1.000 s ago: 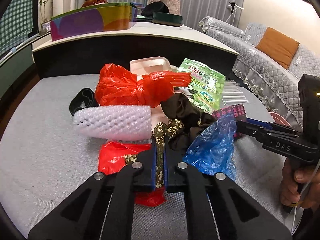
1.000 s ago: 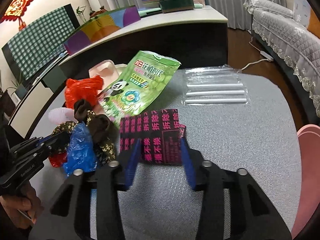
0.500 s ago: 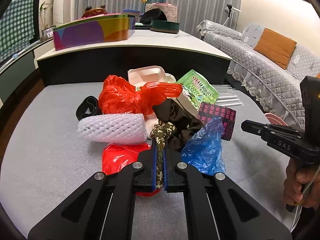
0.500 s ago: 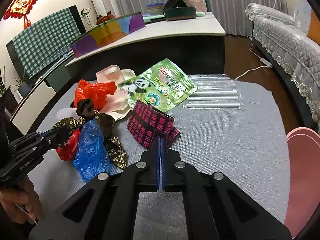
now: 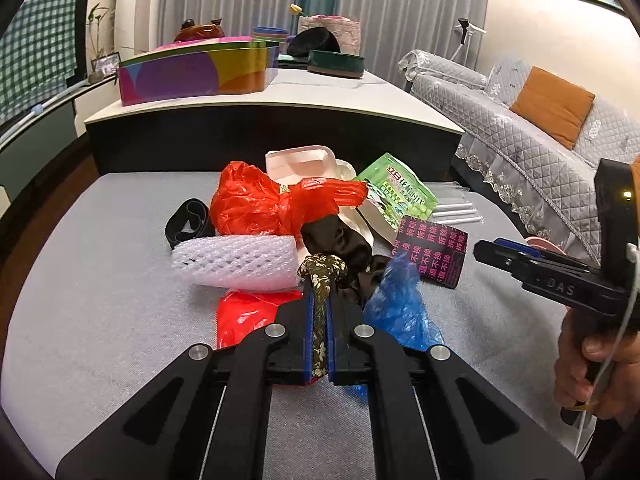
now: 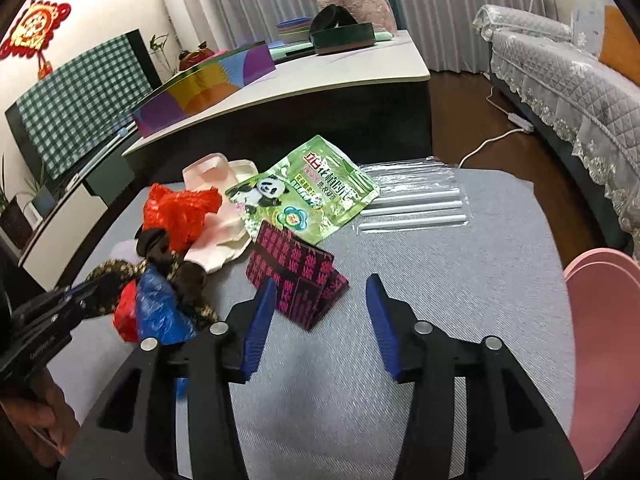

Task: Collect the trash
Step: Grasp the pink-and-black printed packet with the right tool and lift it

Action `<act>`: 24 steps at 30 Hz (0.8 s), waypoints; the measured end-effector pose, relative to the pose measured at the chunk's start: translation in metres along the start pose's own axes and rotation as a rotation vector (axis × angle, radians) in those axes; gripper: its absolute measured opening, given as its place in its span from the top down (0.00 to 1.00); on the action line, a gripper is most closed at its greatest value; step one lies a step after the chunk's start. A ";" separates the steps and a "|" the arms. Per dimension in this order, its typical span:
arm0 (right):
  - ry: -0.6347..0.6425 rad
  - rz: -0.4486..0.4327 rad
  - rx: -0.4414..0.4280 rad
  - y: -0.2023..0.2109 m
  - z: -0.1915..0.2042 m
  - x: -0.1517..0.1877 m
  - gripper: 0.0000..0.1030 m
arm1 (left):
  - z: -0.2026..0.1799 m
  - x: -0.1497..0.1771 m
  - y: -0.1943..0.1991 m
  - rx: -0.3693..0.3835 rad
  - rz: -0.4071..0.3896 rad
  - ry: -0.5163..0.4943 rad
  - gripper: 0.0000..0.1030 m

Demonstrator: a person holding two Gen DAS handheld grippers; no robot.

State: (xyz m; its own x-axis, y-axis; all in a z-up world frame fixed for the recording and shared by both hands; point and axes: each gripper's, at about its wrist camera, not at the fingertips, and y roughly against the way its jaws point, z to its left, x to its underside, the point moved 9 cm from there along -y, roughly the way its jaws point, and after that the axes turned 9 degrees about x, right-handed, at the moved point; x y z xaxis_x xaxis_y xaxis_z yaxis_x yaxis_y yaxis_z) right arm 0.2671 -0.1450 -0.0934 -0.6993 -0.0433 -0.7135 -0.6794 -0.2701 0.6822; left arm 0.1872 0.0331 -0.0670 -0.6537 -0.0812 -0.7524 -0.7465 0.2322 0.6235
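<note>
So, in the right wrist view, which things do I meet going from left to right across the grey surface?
Red bag → green panda pouch → clear packet of white sticks → pink bin.

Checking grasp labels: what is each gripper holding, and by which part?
Left gripper pinches the patterned fabric strip along its narrow band. Right gripper holds nothing; its jaws are opening.

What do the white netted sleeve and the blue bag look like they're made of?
White sleeve: likely soft foam mesh; puffy, matte, with an open diamond lattice. Blue bag: apparently thin plastic film; glossy, translucent and sharply crinkled.
</note>
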 end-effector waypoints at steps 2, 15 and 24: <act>-0.004 0.007 -0.005 -0.007 0.002 -0.003 0.50 | 0.001 -0.001 0.001 0.003 -0.004 0.004 0.96; 0.043 0.030 -0.059 -0.028 0.028 -0.002 0.81 | 0.019 -0.013 0.010 0.007 -0.039 0.032 0.96; 0.056 -0.065 -0.090 0.018 0.034 -0.018 0.95 | 0.012 -0.025 0.024 -0.003 -0.085 0.007 0.96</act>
State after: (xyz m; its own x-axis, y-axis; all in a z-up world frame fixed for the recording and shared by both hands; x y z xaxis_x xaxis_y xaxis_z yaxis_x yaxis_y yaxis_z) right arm 0.2600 -0.1162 -0.0631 -0.6391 -0.0754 -0.7654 -0.6985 -0.3596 0.6187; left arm 0.1869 0.0520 -0.0360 -0.5886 -0.1071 -0.8013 -0.7998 0.2214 0.5579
